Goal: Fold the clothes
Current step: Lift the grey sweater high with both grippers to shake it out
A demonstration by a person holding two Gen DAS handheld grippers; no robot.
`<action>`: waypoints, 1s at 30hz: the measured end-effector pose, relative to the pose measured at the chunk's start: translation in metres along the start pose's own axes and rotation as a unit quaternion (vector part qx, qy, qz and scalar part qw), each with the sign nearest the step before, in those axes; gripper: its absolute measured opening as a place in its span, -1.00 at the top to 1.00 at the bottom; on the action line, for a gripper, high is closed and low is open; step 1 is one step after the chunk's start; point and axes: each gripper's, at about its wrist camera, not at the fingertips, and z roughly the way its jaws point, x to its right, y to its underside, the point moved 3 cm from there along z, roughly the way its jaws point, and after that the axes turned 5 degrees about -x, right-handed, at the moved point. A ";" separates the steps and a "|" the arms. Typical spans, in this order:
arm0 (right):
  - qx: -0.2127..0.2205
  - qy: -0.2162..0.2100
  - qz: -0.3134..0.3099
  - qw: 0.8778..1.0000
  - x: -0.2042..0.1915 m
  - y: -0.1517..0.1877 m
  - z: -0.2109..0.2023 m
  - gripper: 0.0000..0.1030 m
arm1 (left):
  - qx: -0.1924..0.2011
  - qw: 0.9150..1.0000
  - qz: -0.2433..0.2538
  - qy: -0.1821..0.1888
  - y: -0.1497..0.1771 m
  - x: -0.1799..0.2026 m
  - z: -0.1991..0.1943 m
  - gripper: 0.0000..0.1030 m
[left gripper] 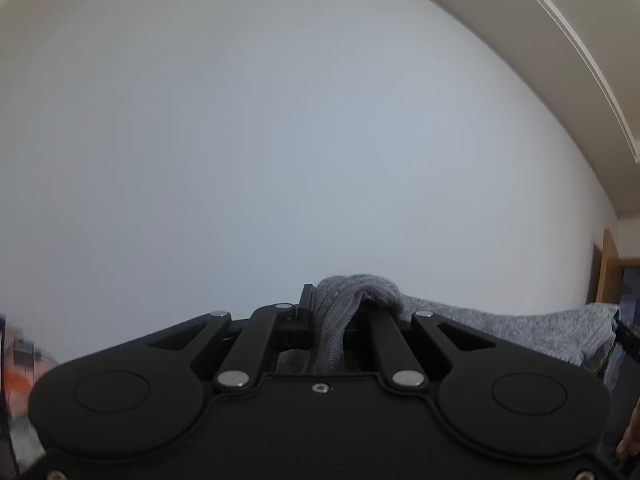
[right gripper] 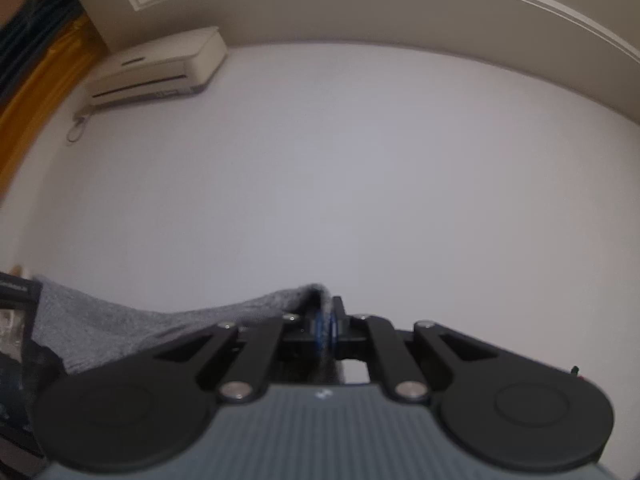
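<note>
A grey knitted garment point(left gripper: 500, 332) is clamped at one edge by the left gripper point(left gripper: 320, 308), its cloth bunched over the closed fingertips and stretched away to the right. In the right wrist view the same garment point(right gripper: 120, 328) is pinched by the right gripper point(right gripper: 326, 316), jaws clenched on the fabric, which runs off to the left. Both grippers are pointed at a bare white wall point(left gripper: 280, 140). An air conditioner point(right gripper: 156, 68) is mounted far left, under the ceiling moulding point(right gripper: 400, 0).

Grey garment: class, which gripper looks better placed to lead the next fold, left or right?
Neither clearly. The left gripper and right gripper are both shut on the grey garment, which spans between them against the wall.
</note>
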 end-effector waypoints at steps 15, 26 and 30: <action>-0.073 -0.080 -0.034 0.994 -0.034 0.011 0.032 0.91 | -0.067 0.993 -0.031 -0.089 0.042 -0.012 -0.021 0.89; -0.079 -0.080 -0.007 0.994 -0.025 0.009 0.013 0.91 | -0.044 0.996 0.025 -0.074 0.003 0.001 -0.037 0.89; -0.069 -0.111 0.006 0.991 -0.019 -0.003 -0.009 0.91 | -0.033 0.997 0.050 -0.052 -0.009 0.007 -0.049 0.89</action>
